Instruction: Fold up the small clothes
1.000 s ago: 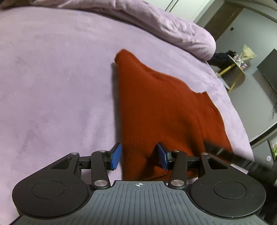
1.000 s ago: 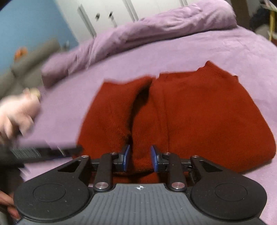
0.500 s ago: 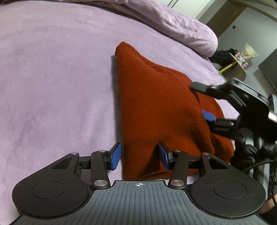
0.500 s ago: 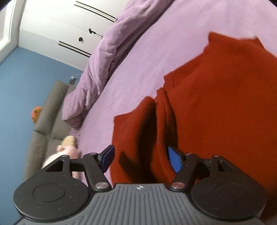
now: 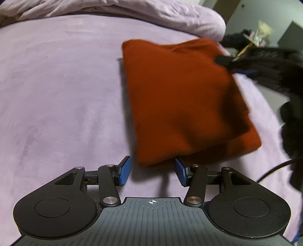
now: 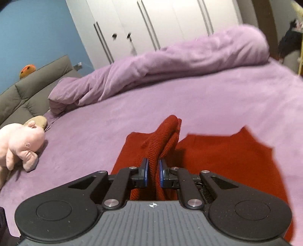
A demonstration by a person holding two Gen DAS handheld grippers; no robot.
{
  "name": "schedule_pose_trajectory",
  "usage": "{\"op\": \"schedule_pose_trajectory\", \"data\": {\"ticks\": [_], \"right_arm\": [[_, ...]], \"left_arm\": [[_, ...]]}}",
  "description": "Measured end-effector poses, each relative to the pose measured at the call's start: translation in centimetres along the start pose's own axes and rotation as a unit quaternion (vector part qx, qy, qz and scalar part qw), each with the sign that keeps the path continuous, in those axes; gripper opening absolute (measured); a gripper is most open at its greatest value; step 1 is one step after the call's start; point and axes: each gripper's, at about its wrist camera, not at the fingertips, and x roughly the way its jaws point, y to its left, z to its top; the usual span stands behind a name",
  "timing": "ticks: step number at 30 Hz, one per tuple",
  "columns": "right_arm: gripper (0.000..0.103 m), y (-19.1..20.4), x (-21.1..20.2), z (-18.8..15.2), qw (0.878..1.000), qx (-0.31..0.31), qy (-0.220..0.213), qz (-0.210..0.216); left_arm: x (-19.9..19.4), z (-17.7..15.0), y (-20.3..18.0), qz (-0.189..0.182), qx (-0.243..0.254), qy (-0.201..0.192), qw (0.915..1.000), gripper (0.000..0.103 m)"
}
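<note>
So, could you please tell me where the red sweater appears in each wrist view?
Left wrist: the red sweater lies right of centre on the purple bedspread, just beyond the open fingertips.
Right wrist: the sweater fills the lower centre and right, one fold pinched between the pads.
Shared landmark: the bunched purple duvet behind it.

Left wrist view close above bed, angled down, right wrist view lower, both sharing red garment

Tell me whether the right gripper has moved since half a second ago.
Yes. The right gripper has tilted up: the wardrobe doors now fill the top of its view. Its jaws have just been closing and now pinch a fold of the red sweater.
</note>
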Motion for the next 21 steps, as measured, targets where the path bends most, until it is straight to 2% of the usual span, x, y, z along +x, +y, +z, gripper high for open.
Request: {"op": "schedule_pose_trajectory", "data": {"ticks": [3, 7, 8, 9, 11, 12, 14, 15, 16, 18, 19, 21], "right_arm": [[0.01, -1.5, -1.2, -0.3, 0.999, -0.01, -0.013, -0.037], [0.01, -5.3, -1.1, -1.7, 0.997, -0.001, 0.01, -0.08], [0.009, -6.2, -0.8, -2.3, 0.995, -0.007, 0.015, -0.094], [0.001, -6.9, -0.6, -2.7, 0.994, -0.009, 0.018, -0.105], [0.0, -8.5, 0.0, -3.5, 0.99, 0.0, 0.028, -0.138], [0.0, -9.4, 0.2, -3.7, 0.991, 0.021, 0.037, -0.129], [0.002, -12.1, -0.7, -4.2, 0.99, 0.108, 0.049, -0.072], [0.013, -13.0, -1.0, -4.3, 0.987, 0.145, 0.045, -0.044], [0.034, -14.2, -1.4, -4.5, 0.981, 0.191, 0.043, -0.003], [0.059, -15.9, -1.4, -5.0, 0.961, 0.265, 0.042, 0.072], [0.061, -16.7, -1.1, -5.2, 0.948, 0.297, 0.044, 0.104], [0.064, -17.0, 0.0, -5.3, 0.935, 0.325, 0.054, 0.128]], "left_arm": [[0.7, 0.1, -0.7, -0.006, -0.006, -0.003, 1.0, 0.054], [1.4, 0.7, -1.0, -0.016, -0.039, -0.007, 0.9991, 0.054], [1.6, 0.8, -1.0, -0.017, -0.046, -0.007, 0.9988, 0.054], [1.9, 0.8, -1.0, -0.019, -0.053, -0.005, 0.9984, 0.054], [2.4, 0.8, -0.6, -0.02, -0.064, 0.002, 0.9977, 0.052], [2.5, 0.8, -0.6, -0.02, -0.065, 0.003, 0.9977, 0.052], [2.5, 0.8, -0.4, -0.024, -0.06, -0.001, 0.9979, 0.052], [2.5, 0.7, -0.5, -0.024, -0.061, -0.001, 0.9978, 0.052], [2.4, 0.7, -0.4, -0.024, -0.062, -0.002, 0.9978, 0.052], [2.3, 0.6, -0.7, -0.021, -0.062, -0.002, 0.9979, 0.053], [2.2, 0.6, -1.0, -0.019, -0.062, -0.002, 0.9979, 0.053], [2.1, 0.5, -1.1, -0.015, -0.06, -0.001, 0.9981, 0.054]]}}
